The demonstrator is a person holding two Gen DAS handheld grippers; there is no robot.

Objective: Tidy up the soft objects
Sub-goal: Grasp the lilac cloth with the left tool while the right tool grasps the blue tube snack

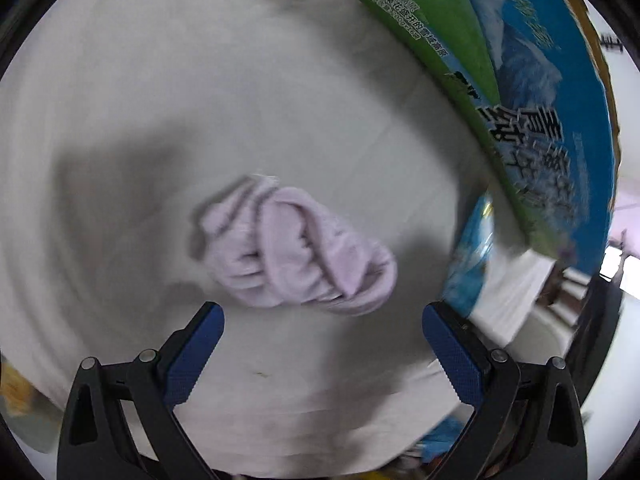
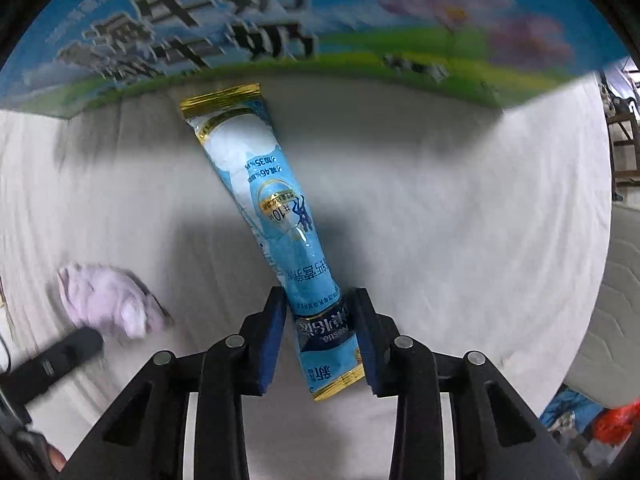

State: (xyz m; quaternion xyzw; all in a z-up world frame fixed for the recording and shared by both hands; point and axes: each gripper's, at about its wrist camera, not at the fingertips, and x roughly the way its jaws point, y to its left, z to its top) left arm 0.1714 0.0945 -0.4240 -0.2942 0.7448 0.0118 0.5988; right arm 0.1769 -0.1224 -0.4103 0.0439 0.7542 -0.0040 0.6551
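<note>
The right gripper is pointing down at a white sheet, and its fingers are squeezing the near end of a long blue packet; the packet is lying on the sheet and stretching away toward 11 o'clock, with its gold far end almost reaching a big blue and green milk box; it looks like the packet is being grabbed, not lifted yet.

The left gripper is hanging over a crumpled pink cloth, and its fingers are wide apart with nothing between them; the cloth is sitting just ahead of the fingertips at 12 o'clock, not touching them; the milk box is standing well away at 2 o'clock.

In the right view the pink cloth is lying at 9 o'clock, well apart from the packet.

The job seems to be only starting; nothing is put away so far as the pictures show; the cloth and the packet are both waiting to be picked up and sorted; where they should go is not showing.
</note>
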